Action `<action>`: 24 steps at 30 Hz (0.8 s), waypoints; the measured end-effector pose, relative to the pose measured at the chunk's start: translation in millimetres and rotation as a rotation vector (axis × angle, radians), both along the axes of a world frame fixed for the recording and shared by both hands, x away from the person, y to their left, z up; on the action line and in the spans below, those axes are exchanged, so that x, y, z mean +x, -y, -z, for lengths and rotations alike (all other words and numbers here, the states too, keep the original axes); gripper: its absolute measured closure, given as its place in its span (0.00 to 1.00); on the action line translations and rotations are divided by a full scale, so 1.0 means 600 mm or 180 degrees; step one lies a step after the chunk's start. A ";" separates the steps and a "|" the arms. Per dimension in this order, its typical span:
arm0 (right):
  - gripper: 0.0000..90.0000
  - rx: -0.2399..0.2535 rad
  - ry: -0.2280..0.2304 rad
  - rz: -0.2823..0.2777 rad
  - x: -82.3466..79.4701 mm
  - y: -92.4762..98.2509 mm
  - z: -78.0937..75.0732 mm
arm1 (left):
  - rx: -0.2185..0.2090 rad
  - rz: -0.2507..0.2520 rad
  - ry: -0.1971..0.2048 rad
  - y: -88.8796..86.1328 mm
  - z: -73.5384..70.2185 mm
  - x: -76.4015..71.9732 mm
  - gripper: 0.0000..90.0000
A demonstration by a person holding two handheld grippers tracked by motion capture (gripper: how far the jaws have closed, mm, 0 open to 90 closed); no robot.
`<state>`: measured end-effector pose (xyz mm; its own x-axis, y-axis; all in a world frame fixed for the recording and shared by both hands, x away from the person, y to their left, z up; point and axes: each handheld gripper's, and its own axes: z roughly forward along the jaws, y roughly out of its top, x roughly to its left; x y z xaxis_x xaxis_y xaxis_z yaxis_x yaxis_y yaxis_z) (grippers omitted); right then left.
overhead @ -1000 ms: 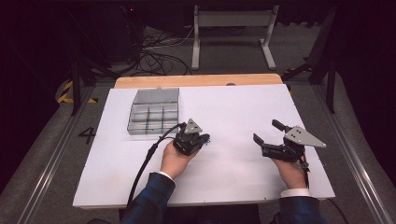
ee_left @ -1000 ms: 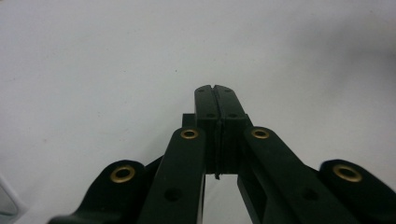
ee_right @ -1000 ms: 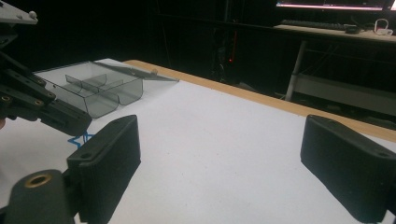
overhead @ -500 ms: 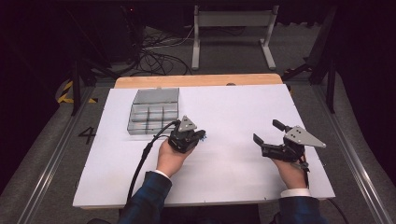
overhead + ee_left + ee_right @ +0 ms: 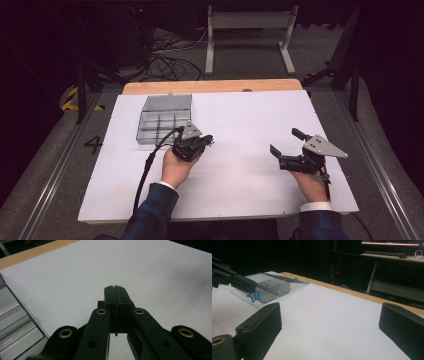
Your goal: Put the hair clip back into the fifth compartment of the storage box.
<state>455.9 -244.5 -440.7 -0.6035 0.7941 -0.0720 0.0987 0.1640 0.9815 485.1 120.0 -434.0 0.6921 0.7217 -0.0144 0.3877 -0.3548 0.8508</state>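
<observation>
Near the clear box (image 5: 165, 119), the left gripper (image 5: 206, 143) has moved closer, fingers shut on a little blue star (image 5: 254, 296) (ready to drop in). The right gripper (image 5: 287, 142) has just been opening, fingers empty.

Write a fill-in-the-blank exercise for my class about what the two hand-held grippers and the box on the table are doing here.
1. The left hand-held gripper holds a small star coloured ____.
2. The right hand-held gripper has its jaws ____.
3. The compartment box lies nearest the ____ hand-held gripper.

Missing words: blue; open; left
</observation>
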 end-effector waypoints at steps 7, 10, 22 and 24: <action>0.02 -0.0006 -0.0005 -0.0027 0.000 -0.001 0.000 | -0.0022 -0.0099 0.0054 -0.015 -0.005 0.005 0.99; 0.01 -0.0004 -0.0009 -0.0029 0.000 -0.001 0.000 | -0.0035 -0.0133 0.0066 -0.023 -0.008 0.006 0.99; 0.00 -0.0010 -0.0023 -0.0026 0.001 -0.001 0.001 | -0.0015 -0.0302 0.0149 -0.050 -0.015 0.011 0.99; 0.00 -0.0009 -0.0030 -0.0032 0.001 -0.001 0.001 | -0.0031 -0.0322 0.0143 -0.053 -0.016 0.012 0.99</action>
<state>456.6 -243.6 -441.5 -0.6122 0.7877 -0.0684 0.1064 0.1678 0.9801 492.1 151.9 -424.5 0.6158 0.7878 0.0077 0.3824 -0.3074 0.8714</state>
